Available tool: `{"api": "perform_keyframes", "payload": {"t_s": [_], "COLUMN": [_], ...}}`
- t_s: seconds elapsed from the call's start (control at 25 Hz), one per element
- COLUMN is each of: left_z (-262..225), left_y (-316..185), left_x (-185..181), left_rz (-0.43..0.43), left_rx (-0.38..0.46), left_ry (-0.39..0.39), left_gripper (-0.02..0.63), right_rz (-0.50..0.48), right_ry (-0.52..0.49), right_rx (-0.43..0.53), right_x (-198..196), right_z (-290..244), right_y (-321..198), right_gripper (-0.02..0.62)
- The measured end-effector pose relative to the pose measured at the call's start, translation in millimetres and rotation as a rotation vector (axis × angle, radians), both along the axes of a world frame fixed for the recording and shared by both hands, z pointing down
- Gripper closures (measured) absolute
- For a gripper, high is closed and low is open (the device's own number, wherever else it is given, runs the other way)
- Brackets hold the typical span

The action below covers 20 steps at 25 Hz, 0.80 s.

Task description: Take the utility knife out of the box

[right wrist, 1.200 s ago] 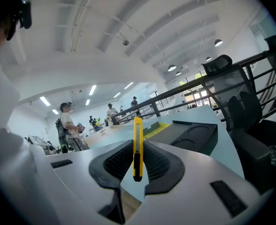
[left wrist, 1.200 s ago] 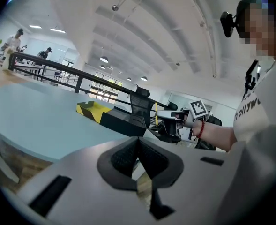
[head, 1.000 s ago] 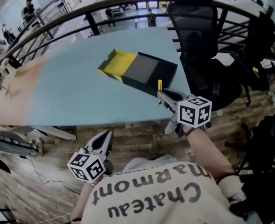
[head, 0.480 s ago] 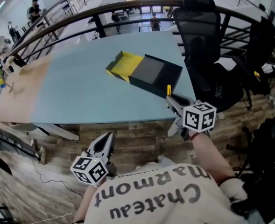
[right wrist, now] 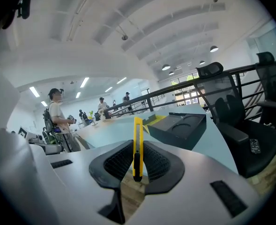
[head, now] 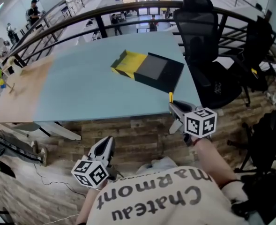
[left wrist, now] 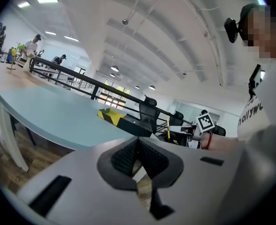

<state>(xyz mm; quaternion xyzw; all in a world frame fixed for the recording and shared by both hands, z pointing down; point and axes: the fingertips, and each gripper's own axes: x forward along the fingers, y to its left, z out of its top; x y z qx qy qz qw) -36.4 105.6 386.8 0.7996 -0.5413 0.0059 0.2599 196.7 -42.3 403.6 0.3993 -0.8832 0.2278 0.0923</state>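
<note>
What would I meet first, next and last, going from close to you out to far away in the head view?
left tool → right tool → utility knife gripped in it → box on the table → railing

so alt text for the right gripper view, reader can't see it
The right gripper is shut on a yellow utility knife, standing upright between its jaws. Beyond it, an open black box lies on a pale blue table, with a black office chair at right and a person standing at left.
</note>
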Motion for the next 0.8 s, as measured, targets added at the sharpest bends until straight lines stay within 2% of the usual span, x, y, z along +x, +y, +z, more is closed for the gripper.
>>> {"api": "perform_keyframes", "payload": {"t_s": [0.32, 0.6, 0.8], "left_z": [0, 12, 20], "left_y": [47, 97, 125], "left_x": [-14, -29, -33], "left_rz": [0.034, 0.032, 0.029], "left_rx": [-0.001, -0.033, -0.026], "left_ry": [0.012, 0.023, 0.051], "left_gripper": [0.603, 0.603, 0.603], "right_rz": [0.043, 0.07, 0.068], "right_ry": [-0.028, -0.038, -0.03], "right_rx": [-0.026, -0.063, -0.077], "right_x": [-7, -11, -15], "right_z": [0, 14, 18], "right_y": [56, 110, 140], "right_gripper": [0.511, 0.511, 0.511]}}
